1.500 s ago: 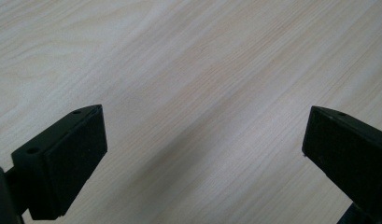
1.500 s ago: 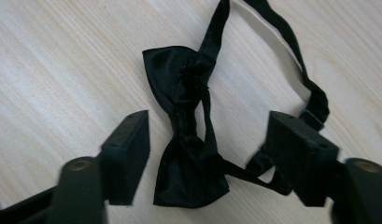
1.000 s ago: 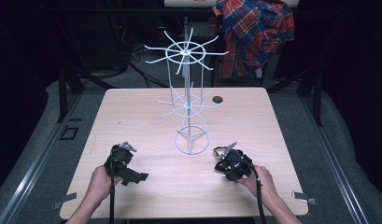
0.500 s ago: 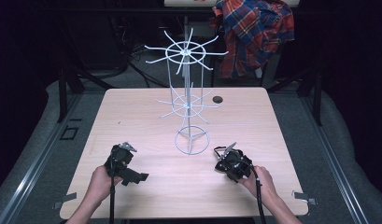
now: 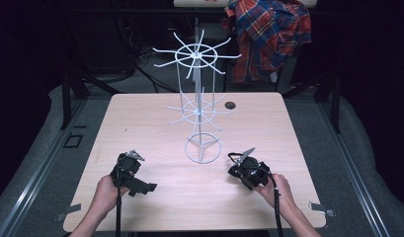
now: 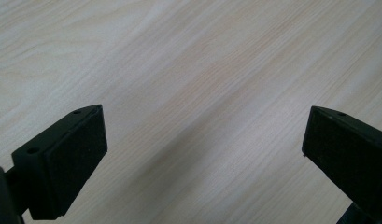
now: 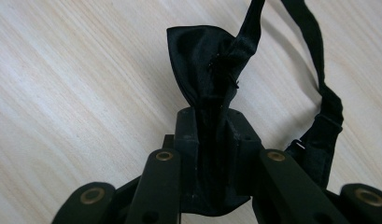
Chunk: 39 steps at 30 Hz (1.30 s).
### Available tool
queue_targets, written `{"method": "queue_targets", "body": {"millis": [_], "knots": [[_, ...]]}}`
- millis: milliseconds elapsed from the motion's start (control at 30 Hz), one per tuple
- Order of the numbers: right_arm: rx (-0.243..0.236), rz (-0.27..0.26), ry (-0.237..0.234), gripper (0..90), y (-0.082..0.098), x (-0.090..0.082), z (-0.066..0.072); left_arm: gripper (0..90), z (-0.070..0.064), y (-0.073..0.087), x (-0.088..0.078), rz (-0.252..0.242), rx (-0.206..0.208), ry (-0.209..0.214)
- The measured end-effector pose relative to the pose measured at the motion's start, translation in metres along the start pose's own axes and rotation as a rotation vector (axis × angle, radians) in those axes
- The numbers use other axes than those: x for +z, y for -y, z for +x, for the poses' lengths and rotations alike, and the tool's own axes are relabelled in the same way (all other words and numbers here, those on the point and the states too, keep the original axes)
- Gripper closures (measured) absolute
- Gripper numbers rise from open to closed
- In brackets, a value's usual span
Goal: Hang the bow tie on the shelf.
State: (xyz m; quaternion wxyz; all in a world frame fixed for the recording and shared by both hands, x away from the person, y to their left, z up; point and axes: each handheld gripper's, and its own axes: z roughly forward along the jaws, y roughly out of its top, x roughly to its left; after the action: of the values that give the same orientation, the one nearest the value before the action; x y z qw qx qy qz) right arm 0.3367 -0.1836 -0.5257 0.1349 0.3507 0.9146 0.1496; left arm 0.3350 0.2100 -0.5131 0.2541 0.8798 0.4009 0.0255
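Right tongs (image 7: 212, 140) clamped tight on a black bow tie (image 7: 205, 60): its folded cloth is squeezed between the 2 pads, 1 lobe fanning out above the tips, and its thin black strap (image 7: 326, 100) loops away to the upper right and back down beside the jaws. The jaws have just been closing, with the bow tie between them. The tie lies low over the light wood table (image 7: 62, 93); can't tell if any part of it touches the wood.

In the high view the right tongs (image 5: 239, 165) sit at the near right of the table (image 5: 140, 118), held by the right hand (image 5: 278, 190), pointing up-left toward the ring base of the white wire rack (image 5: 197, 111). The bow tie (image 5: 235, 158) shows there as a small dark bit at the tips, near the rack base but apart from it.

Left tongs (image 6: 202, 149) wide open, nothing between the pads, bare table under them. In the high view the left tongs (image 5: 140, 185) are at the near left, in the left hand (image 5: 108, 190), well apart from the right pair and the rack.

Rack stands upright mid-table, 2 tiers of spoke arms. Small dark round thing (image 5: 231, 104) on the table behind the rack, too small to identify. Plaid shirt (image 5: 268, 34) hangs past the far edge.
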Motion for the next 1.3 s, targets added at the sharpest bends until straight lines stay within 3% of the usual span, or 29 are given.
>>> {"method": "queue_targets", "body": {"millis": [700,1300], "knots": [[0.081,-0.142,0.005,76.9,0.005,-0.029,-0.014,0.2,0.000,0.000,0.000,-0.001,0.001,0.001],[0.110,-0.190,0.008,76.9,0.006,-0.043,-0.021,0.2,0.000,0.000,0.000,0.000,0.000,0.001]]}}
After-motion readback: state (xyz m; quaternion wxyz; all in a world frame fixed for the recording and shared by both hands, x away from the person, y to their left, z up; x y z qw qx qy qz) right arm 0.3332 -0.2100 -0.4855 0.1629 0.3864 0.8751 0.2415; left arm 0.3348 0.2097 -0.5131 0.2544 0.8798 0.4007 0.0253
